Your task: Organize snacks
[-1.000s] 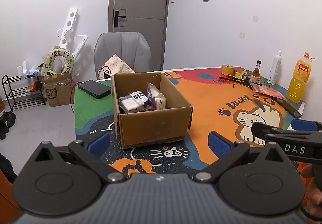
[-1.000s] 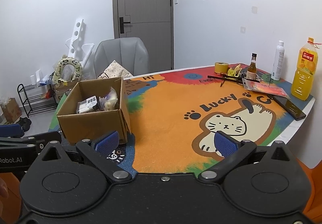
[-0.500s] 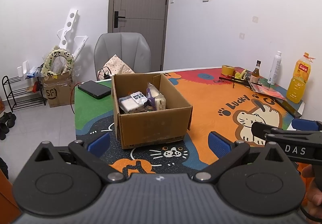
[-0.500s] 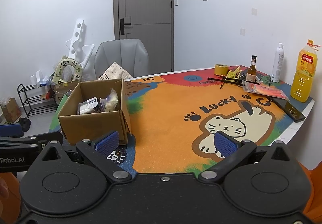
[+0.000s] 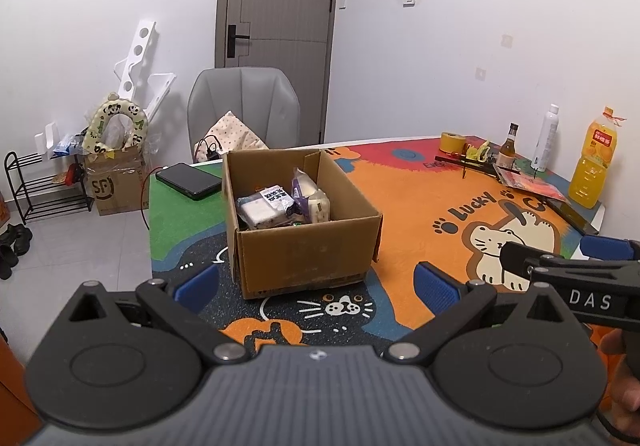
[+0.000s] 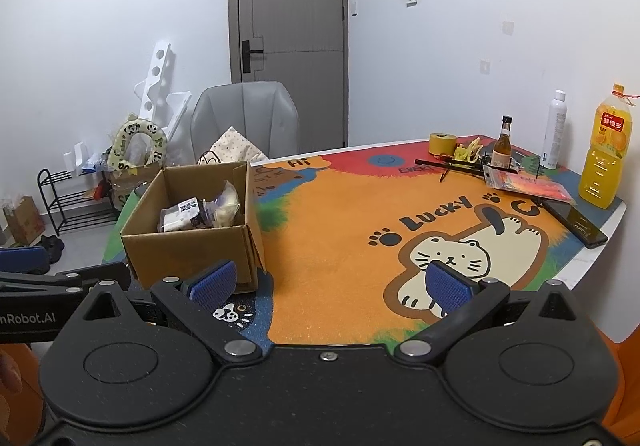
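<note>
Both tongs I'm holding are released and empty: left gripper [image 5: 316, 284] hangs short of the cardboard box [image 5: 300, 242], which sits straight ahead of its fingers. Right gripper [image 6: 330, 286] has that box ahead to its left. Snack packets [image 5: 280, 203] lie inside, on the cat-print mat [image 6: 340, 238].

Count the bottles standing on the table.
3, all at the far right end: a small brown glass bottle beside the yellow tape roll, a white spray bottle by the wall, and a large orange juice bottle near the corner. None looks hidden.
</note>
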`<move>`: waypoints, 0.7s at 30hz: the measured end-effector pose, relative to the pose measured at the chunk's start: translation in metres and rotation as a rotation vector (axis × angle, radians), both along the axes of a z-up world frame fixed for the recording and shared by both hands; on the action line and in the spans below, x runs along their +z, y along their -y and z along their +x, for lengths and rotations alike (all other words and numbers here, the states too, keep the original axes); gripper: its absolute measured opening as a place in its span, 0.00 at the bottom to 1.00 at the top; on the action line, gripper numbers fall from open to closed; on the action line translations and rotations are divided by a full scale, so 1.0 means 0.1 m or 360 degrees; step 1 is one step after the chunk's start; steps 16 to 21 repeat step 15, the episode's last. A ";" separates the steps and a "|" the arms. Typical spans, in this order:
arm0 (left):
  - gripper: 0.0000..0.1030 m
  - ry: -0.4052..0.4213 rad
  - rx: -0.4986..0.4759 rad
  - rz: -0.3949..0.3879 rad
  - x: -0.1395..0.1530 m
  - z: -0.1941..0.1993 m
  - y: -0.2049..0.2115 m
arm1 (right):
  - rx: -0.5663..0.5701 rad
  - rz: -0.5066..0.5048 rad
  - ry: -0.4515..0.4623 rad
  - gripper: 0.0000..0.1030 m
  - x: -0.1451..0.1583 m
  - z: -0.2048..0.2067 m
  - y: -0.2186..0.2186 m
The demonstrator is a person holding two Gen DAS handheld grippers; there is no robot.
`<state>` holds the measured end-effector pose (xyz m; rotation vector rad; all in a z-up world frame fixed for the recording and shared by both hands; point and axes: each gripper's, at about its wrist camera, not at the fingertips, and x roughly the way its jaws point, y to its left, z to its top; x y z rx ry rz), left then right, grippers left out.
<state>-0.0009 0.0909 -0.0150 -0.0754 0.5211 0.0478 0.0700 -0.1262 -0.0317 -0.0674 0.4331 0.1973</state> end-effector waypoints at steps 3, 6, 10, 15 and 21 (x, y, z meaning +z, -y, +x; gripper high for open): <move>1.00 0.0011 -0.0002 -0.0003 0.02 -0.02 0.01 | -0.0001 0.0006 0.0007 1.00 0.01 -0.02 0.00; 1.00 0.0019 -0.0001 -0.0002 0.04 -0.03 0.02 | 0.0005 0.0010 0.0026 1.00 0.04 -0.05 0.00; 1.00 0.0048 -0.0027 0.0003 0.09 -0.06 0.06 | 0.0009 0.0015 0.0045 1.00 0.08 -0.06 0.00; 1.00 0.0055 -0.0026 0.0010 0.12 -0.06 0.09 | 0.0005 0.0025 0.0050 1.00 0.10 -0.04 0.03; 1.00 0.0055 -0.0026 0.0010 0.12 -0.06 0.09 | 0.0005 0.0025 0.0050 1.00 0.10 -0.04 0.03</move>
